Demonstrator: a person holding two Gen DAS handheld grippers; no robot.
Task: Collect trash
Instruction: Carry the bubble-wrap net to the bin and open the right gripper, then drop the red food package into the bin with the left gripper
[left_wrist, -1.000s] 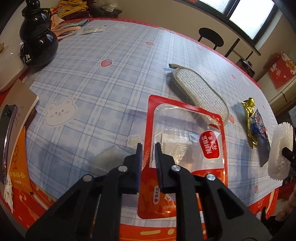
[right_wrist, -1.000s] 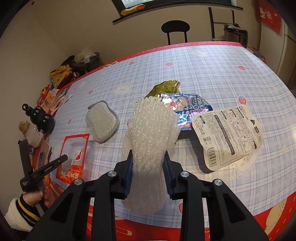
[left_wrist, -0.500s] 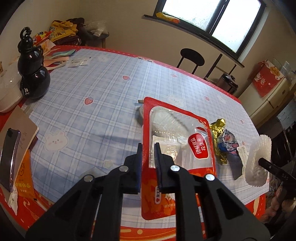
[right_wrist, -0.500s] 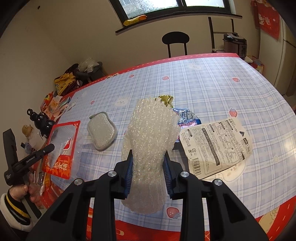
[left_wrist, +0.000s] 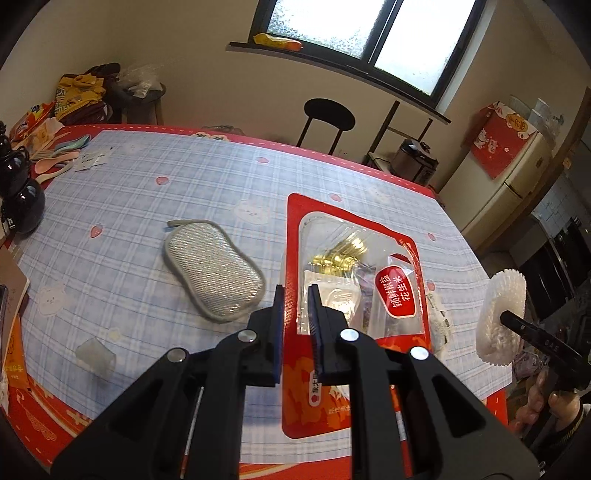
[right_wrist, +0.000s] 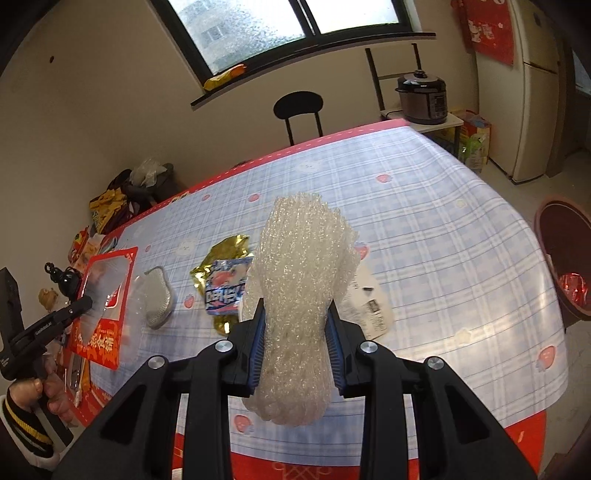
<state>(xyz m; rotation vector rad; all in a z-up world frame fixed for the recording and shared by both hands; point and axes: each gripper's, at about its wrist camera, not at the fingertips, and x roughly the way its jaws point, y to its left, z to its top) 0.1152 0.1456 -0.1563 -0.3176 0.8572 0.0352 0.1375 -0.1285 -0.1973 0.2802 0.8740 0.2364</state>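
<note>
So far two pieces are picked up but not binned — the left gripper (left_wrist: 295, 295) has its fingers pinched on the edge of the red snack bag (left_wrist: 354, 317), and the right gripper (right_wrist: 295, 325) is clamped around the wad of foam netting (right_wrist: 299, 295), both lifted clear of the counter (right_wrist: 443, 236). Left lying there: a gold-and-blue wrapper (right_wrist: 225, 280) and a white printed packet (right_wrist: 373, 314). The dark red bin (right_wrist: 565, 258) stands beside the counter's right end.
</note>
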